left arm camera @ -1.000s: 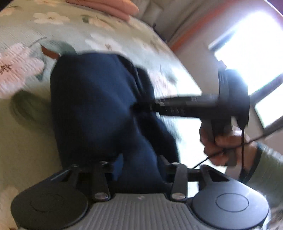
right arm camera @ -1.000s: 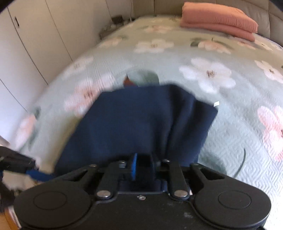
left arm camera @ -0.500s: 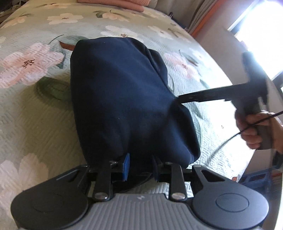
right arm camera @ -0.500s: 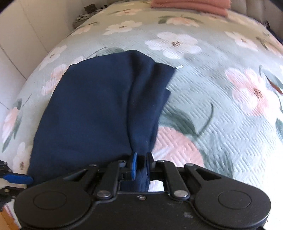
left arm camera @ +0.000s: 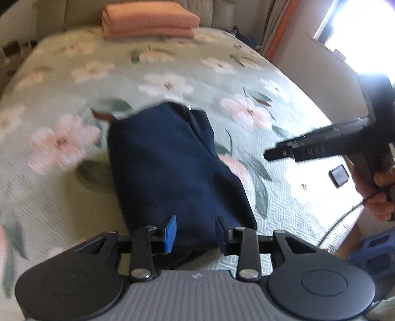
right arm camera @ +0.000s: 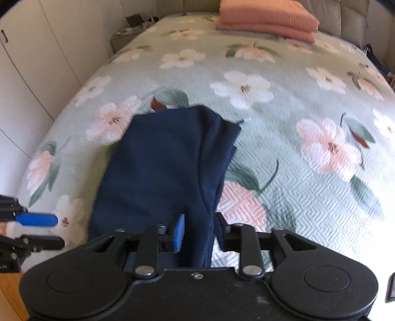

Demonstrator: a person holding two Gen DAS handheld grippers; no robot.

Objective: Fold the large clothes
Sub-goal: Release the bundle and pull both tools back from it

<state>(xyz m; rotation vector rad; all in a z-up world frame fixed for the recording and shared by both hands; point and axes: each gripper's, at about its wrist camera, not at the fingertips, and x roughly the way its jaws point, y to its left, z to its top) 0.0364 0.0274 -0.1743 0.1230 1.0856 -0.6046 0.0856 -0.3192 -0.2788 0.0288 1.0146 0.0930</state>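
A folded navy blue garment (left arm camera: 170, 168) lies flat on the floral bedspread (left arm camera: 61, 187); it also shows in the right wrist view (right arm camera: 158, 170). My left gripper (left arm camera: 196, 233) is open, its fingers apart at the garment's near edge. My right gripper (right arm camera: 200, 230) is open too, with the garment's near right fold lying loosely between its fingers. The right gripper also shows in the left wrist view (left arm camera: 291, 151), lifted above the bed to the right of the garment. The left gripper's blue-tipped fingers (right arm camera: 37, 219) appear at the left edge of the right wrist view.
A folded salmon-pink blanket (left arm camera: 148, 21) lies at the head of the bed, also seen in the right wrist view (right arm camera: 266, 21). White cupboard doors (right arm camera: 27, 64) stand along the left side. A small dark device (left arm camera: 339, 174) lies at the bed's right edge. A bright window is at right.
Both grippers have opened and let go of the navy garment, which now rests folded on the bed. Both have drawn back toward the near edge, and the right gripper has lifted away.
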